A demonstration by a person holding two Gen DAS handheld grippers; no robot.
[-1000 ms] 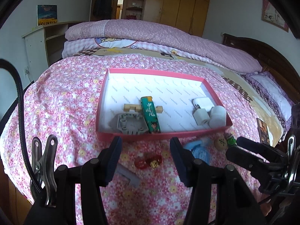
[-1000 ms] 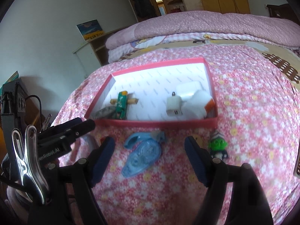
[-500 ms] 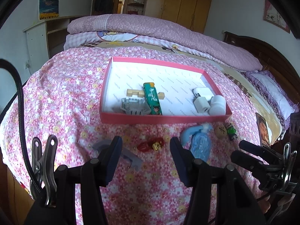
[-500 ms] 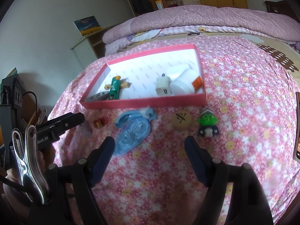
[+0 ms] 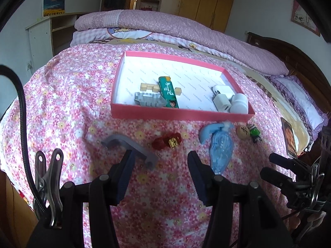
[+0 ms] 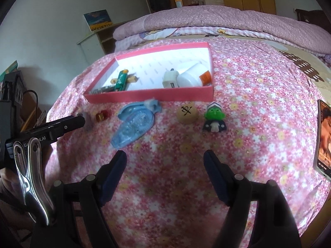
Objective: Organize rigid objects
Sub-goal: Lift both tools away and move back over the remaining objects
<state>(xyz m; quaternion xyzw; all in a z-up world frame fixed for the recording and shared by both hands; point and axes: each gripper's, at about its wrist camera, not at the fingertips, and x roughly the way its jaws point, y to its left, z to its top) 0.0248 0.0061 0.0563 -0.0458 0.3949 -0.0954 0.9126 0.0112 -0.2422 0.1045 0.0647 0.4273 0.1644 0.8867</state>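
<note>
Both grippers are pulling back from the pink tray (image 5: 182,114), which is sitting smaller and farther up in each wrist view than a second ago, and more of the flowered bedspread (image 5: 68,95) is showing in front of them. A round wooden disc (image 6: 187,114) and a green-faced figurine (image 6: 214,118), cut off or unseen a second back, are now lying in full view of the right wrist camera.

The left gripper (image 5: 161,174) is hovering over the bedspread with its jaws parted and nothing between them. Just beyond its left finger a grey bracket (image 5: 132,147) is lying flat, and a small red trinket (image 5: 167,143) is sitting a little farther on, between the jaws' line and the tray's near wall. The right gripper (image 6: 165,174) is hanging with its jaws spread wide, gripping nothing, only bare bedspread between the fingers.

A blue tape dispenser (image 6: 135,127) is lying just left of the right gripper's line, its nose near the tray's front wall. Disc and figurine are sitting side by side to its right, apart from each other and outside the tray.

Inside the tray, a green lighter (image 5: 168,92) is resting across some wooden blocks (image 5: 149,87) with a grey ridged piece (image 5: 148,101) beside it at the near left. A white charger plug (image 5: 222,103) and a white jar (image 5: 240,103) are crowding the near right corner. A phone (image 6: 323,138) is lying at the far right edge.
</note>
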